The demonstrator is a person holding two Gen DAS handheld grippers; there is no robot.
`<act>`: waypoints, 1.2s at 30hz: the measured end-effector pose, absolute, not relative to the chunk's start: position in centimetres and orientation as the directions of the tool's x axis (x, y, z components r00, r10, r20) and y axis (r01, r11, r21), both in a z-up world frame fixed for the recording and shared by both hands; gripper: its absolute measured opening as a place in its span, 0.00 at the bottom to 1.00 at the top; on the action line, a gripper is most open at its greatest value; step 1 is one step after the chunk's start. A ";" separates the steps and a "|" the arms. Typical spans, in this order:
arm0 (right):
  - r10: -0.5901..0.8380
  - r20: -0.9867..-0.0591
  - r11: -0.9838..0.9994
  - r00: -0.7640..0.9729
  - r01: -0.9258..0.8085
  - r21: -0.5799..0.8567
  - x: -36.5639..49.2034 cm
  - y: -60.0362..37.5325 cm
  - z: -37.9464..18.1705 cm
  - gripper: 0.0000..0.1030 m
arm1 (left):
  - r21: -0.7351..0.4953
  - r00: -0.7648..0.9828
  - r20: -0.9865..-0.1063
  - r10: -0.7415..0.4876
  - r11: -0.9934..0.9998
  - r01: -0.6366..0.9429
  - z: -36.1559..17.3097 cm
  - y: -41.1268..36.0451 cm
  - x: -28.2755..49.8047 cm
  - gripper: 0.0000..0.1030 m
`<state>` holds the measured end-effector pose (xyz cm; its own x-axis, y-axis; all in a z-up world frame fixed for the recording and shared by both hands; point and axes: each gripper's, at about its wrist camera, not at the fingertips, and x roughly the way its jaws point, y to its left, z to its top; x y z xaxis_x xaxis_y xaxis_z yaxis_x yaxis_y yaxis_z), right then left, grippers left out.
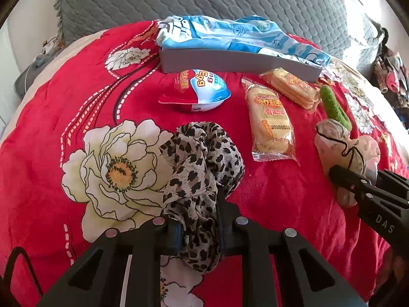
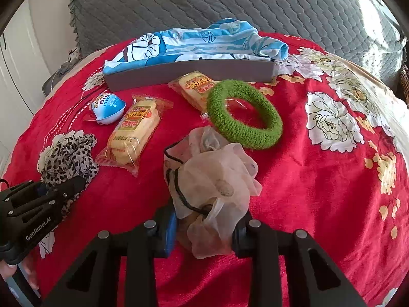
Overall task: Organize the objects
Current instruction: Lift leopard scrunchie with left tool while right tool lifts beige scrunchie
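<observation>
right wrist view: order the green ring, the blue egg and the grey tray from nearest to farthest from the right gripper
1. green ring, just ahead of the right gripper, slightly right.
2. blue egg, further off, ahead and left.
3. grey tray, farthest, across the back of the red blanket.

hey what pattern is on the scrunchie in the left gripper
Leopard print, black spots on cream and tan; the scrunchie shows best in the left wrist view.

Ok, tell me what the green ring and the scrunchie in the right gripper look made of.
Green ring: apparently knitted or crocheted yarn, matte and fuzzy, ribbed stitches showing. Pale scrunchie: sheer, gauzy fabric, probably organza or chiffon; the red blanket tints through its ruffles.
</observation>
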<state>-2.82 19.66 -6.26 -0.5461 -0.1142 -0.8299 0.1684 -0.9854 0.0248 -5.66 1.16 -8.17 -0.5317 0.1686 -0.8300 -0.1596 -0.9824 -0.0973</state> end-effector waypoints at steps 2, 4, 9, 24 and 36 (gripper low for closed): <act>-0.117 -0.829 -0.985 -0.547 0.168 0.028 -2.8 19.7 -6.2 0.29 | -0.107 -0.530 -0.830 0.173 -0.982 -0.154 -8.2 1.0 -5.6 0.18; -0.121 -0.828 -0.985 -0.548 0.171 0.031 -2.7 19.7 -6.2 0.25 | -0.085 -0.533 -0.831 0.160 -0.983 -0.163 -8.1 1.3 -5.5 0.17; -0.140 -0.824 -0.981 -0.549 0.188 0.041 -2.3 19.5 -5.8 0.20 | -0.022 -0.557 -0.821 0.122 -0.983 -0.182 -7.5 1.9 -5.0 0.11; -0.161 -0.808 -0.977 -0.567 0.209 0.048 -1.4 19.9 -2.8 0.19 | -0.073 -0.581 -0.797 0.165 -0.981 -0.178 -3.0 1.4 -4.6 0.08; -0.166 -0.752 -0.974 -0.639 0.227 0.022 -2.7 19.2 4.9 0.19 | -0.058 -0.638 -0.756 0.147 -0.986 -0.158 4.4 2.9 -5.7 0.08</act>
